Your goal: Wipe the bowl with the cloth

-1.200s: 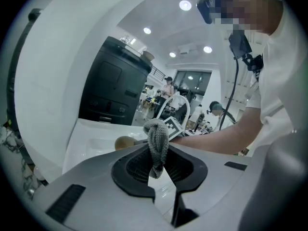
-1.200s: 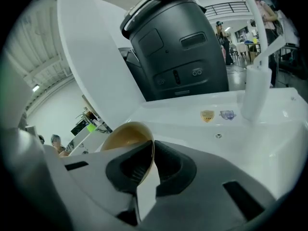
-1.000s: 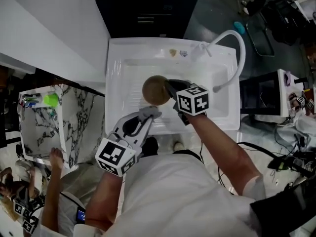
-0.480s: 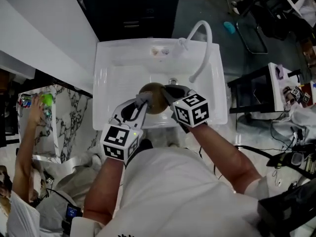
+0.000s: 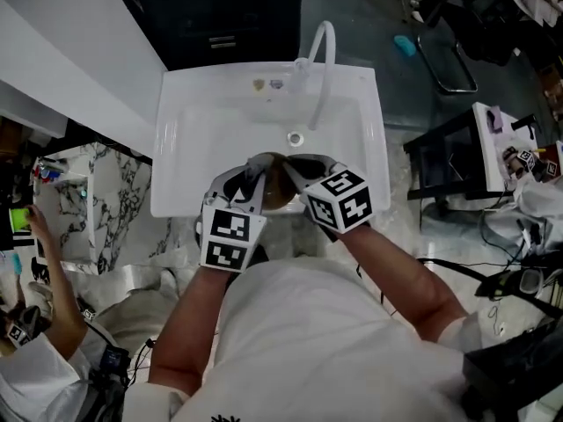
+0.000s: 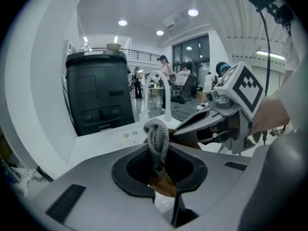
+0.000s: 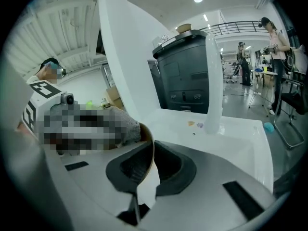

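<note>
Jaws of left gripper (image 6: 159,166) clamp grey cloth (image 6: 157,139); right gripper (image 7: 153,167) jaws pinch brown bowl (image 7: 149,141) rim over white sink (image 5: 198,121).

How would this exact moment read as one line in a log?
left gripper: shut on cloth | right gripper: shut on bowl rim | cloth at bowl | both over sink

Bowl (image 5: 280,185) over sink (image 5: 198,117), faucet (image 5: 320,60) behind
</note>
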